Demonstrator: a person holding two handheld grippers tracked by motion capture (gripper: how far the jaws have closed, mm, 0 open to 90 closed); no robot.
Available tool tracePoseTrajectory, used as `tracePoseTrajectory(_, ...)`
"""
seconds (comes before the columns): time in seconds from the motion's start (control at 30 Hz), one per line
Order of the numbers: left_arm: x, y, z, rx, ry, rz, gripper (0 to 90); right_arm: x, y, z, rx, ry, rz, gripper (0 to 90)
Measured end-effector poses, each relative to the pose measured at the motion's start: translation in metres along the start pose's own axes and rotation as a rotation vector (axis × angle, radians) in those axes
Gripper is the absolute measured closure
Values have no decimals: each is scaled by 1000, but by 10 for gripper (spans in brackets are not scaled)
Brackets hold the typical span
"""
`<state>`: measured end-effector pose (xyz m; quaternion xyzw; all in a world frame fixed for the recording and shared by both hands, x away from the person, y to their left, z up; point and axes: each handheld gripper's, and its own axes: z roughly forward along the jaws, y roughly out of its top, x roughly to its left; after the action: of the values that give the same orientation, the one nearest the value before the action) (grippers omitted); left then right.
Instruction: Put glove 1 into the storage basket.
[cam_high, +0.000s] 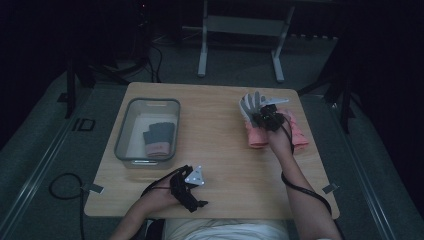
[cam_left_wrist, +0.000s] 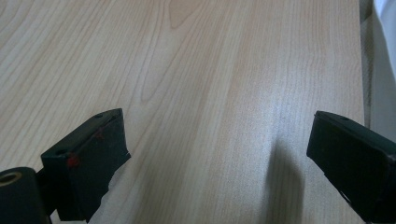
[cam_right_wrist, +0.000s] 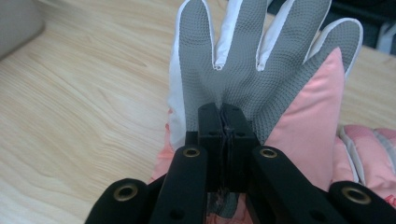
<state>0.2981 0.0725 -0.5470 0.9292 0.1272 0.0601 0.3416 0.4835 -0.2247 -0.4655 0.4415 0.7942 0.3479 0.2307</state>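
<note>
Right gripper view: the right gripper (cam_right_wrist: 223, 116) pinches a grey-palmed pink fabric glove (cam_right_wrist: 261, 70) above the wooden worktop (cam_right_wrist: 84, 93). The pinch looks thin, so the glove could slip. The left gripper (cam_left_wrist: 219, 154) is wide open.

High view overhead facing forward-down, two close jaw-level gripper views, all sharing the table (cam_high: 220, 150)
</note>
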Motion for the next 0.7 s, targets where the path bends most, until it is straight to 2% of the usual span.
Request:
tracePoseTrajectory(0.07,-1,0,-1,-9,-3,-1,46,8,2,-8,-5,-12,13,880)
tracePoseTrajectory(0.17,-1,-2,-1,-25,20,8,45,20,5,-21,-27,-46,30,880)
tracePoseTrajectory(0.27,0,-2,-1,-22,19,5,45,35,6,-34,-49,-84,11,880)
tracePoseTrajectory(0.33,-1,-1,0,-22,17,12,45,41,6,-44,-59,-84,32,880)
tracePoseTrajectory(0.43,-1,0,0,-34,8,9,45,47,6,-54,-63,-91,32,880)
tracePoseTrajectory(0.47,-1,0,-1,-41,4,4,45,53,5,-63,-77,-90,54,880)
tracePoseTrajectory(0.5,0,0,-1,-44,7,5,45,56,4,-67,-75,-95,45,880)
tracePoseTrajectory(0.63,0,1,-2,-43,19,4,45,75,-6,-84,-91,-83,74,880)
tracePoseTrajectory(0.7,-1,1,-2,-38,23,14,45,81,-12,-86,-82,-87,80,880)
